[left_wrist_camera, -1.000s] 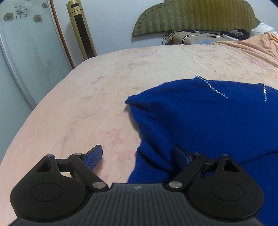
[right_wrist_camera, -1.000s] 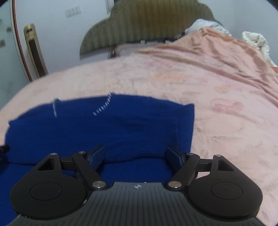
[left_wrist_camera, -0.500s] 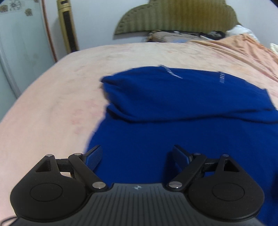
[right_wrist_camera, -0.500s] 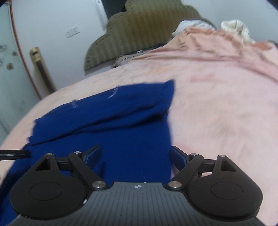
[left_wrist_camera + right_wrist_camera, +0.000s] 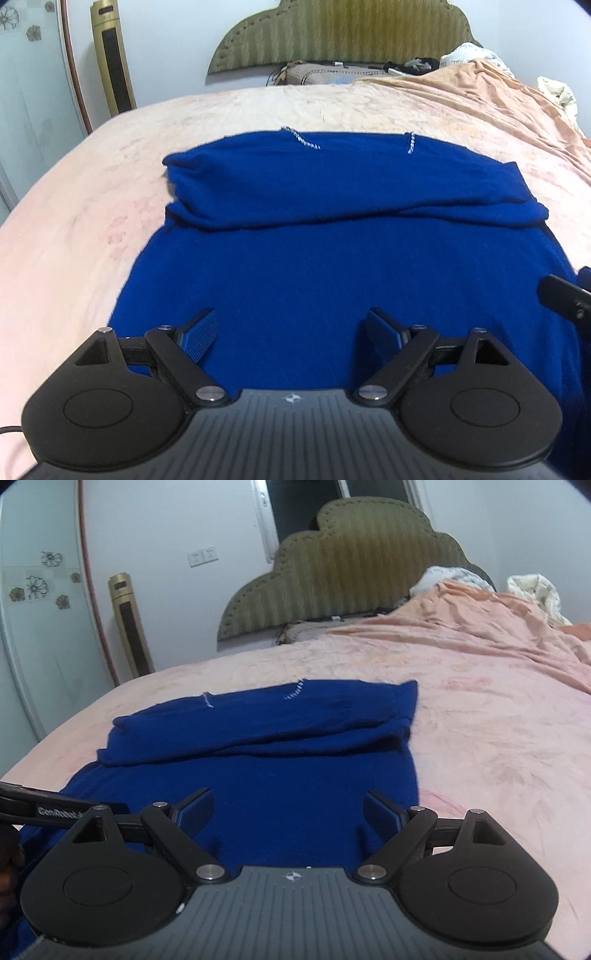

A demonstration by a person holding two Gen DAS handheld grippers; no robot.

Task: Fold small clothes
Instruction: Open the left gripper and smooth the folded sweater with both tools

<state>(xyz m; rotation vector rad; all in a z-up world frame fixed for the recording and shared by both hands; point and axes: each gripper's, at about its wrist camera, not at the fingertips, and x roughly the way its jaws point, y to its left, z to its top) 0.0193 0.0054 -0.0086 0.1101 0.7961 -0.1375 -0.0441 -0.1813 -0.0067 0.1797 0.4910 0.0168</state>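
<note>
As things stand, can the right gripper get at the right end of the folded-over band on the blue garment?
Probably yes: the right gripper has open jaws above the blue garment, and nothing lies between it and the folded-over band.

1. Soft, even indoor light falls on both views, without glare.
2. Fisheye curvature bends the edges and darkens the corners.
3. The deep blue knit garment (image 5: 332, 266) (image 5: 258, 760) looks slightly soft, its far folds blurred.
4. Shadows stay faint.
</note>
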